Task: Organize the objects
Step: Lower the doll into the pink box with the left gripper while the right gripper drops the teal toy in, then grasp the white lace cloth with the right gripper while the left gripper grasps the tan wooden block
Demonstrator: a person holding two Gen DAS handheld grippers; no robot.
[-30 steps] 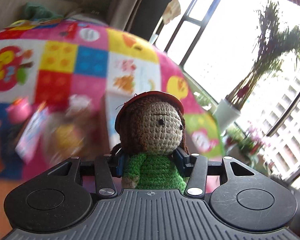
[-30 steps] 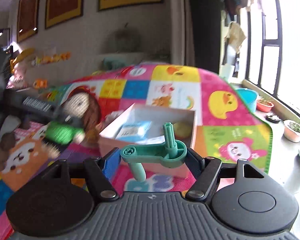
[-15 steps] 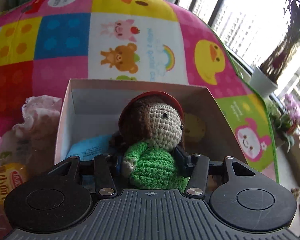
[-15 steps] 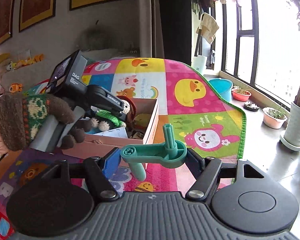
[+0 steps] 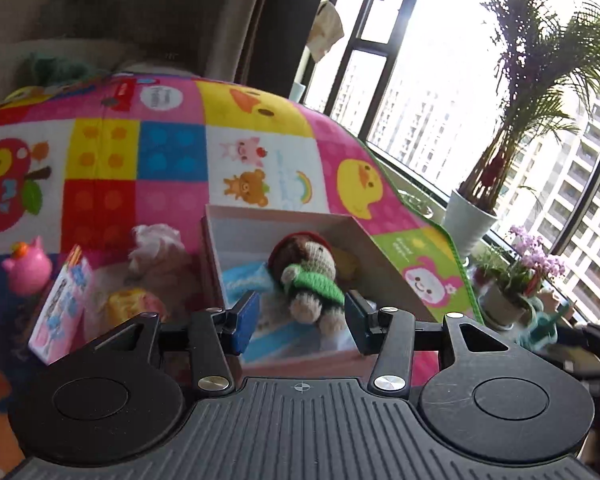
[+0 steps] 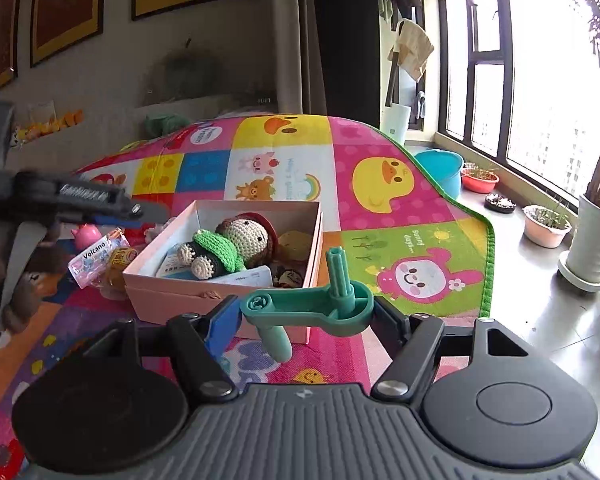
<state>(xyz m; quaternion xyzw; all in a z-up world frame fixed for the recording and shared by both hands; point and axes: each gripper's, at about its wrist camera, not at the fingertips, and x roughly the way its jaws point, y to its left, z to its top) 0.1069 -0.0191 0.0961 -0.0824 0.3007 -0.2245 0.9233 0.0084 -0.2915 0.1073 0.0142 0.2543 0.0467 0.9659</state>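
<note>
A crochet doll (image 5: 306, 276) in a green jumper and red hat lies on its back inside the pink cardboard box (image 5: 384, 264) on the play mat. It also shows in the right wrist view (image 6: 228, 250), in the same box (image 6: 172, 294). My left gripper (image 5: 300, 318) is open and empty, just above the box's near wall. My right gripper (image 6: 304, 314) is shut on a teal plastic crank handle (image 6: 312, 306), held in front of the box. The left gripper also shows at the left of the right wrist view (image 6: 128, 212).
Snack packets (image 5: 60, 304), a pink toy (image 5: 26, 268) and a pale ruffled item (image 5: 156, 248) lie left of the box on the colourful mat (image 5: 172, 160). Potted plants (image 5: 472, 216) and a teal bucket (image 6: 438, 172) stand along the window side.
My left gripper opened and let the doll drop into the box, then drew back. My right gripper kept hold of the crank handle and moved a little closer to the box.
</note>
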